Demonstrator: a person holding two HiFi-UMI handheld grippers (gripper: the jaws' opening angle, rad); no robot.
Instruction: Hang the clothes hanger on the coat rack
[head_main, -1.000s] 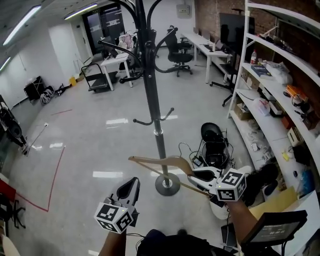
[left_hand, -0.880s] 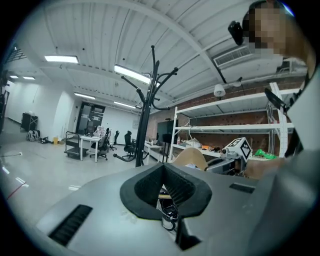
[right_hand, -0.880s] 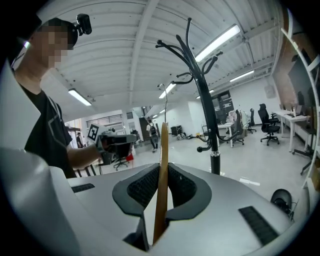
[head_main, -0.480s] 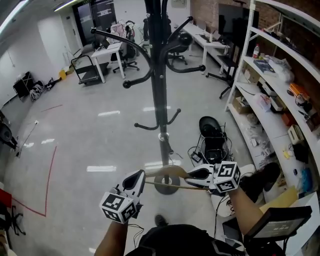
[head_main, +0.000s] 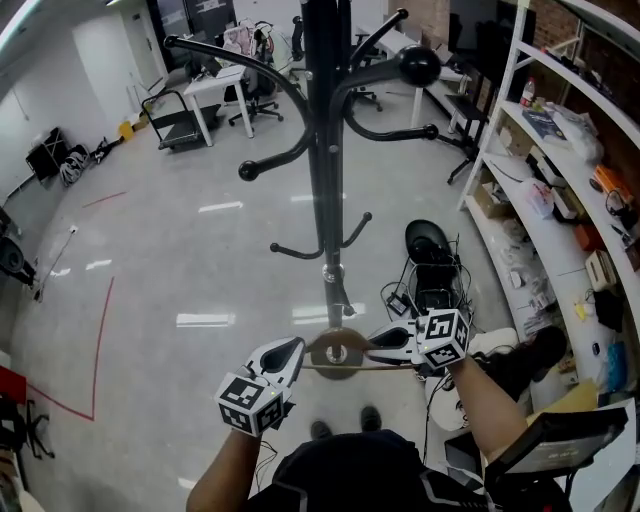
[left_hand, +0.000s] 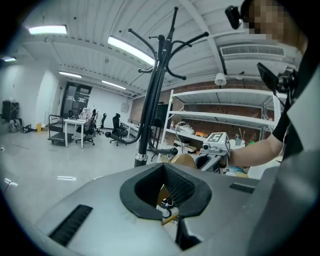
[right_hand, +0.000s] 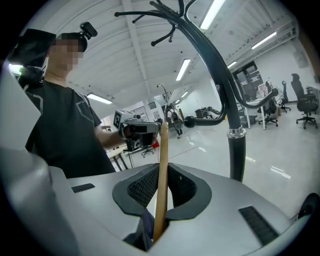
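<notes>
The black coat rack (head_main: 327, 180) stands straight ahead, its curved hooks overhead and its round base (head_main: 352, 372) on the floor just beyond my grippers. A wooden clothes hanger (head_main: 345, 347) lies level between the two grippers, in front of the pole. My right gripper (head_main: 378, 345) is shut on its right end; in the right gripper view the bar (right_hand: 162, 170) stands pinched between the jaws. My left gripper (head_main: 292, 350) is at the left end, and in the left gripper view a sliver of wood (left_hand: 169, 218) sits nipped at the jaw tips. The hanger's hook is hidden.
White shelves (head_main: 560, 200) full of small items run along the right. A black stand and tangled cables (head_main: 430, 280) lie on the floor right of the rack's base. Desks, a cart and office chairs (head_main: 215, 90) stand far back. Red floor tape (head_main: 100, 340) marks the left.
Both grippers came down and nearer to the rack. The left gripper, apart from the hanger a second ago, now has its left end. The hanger went from slanted to level.
</notes>
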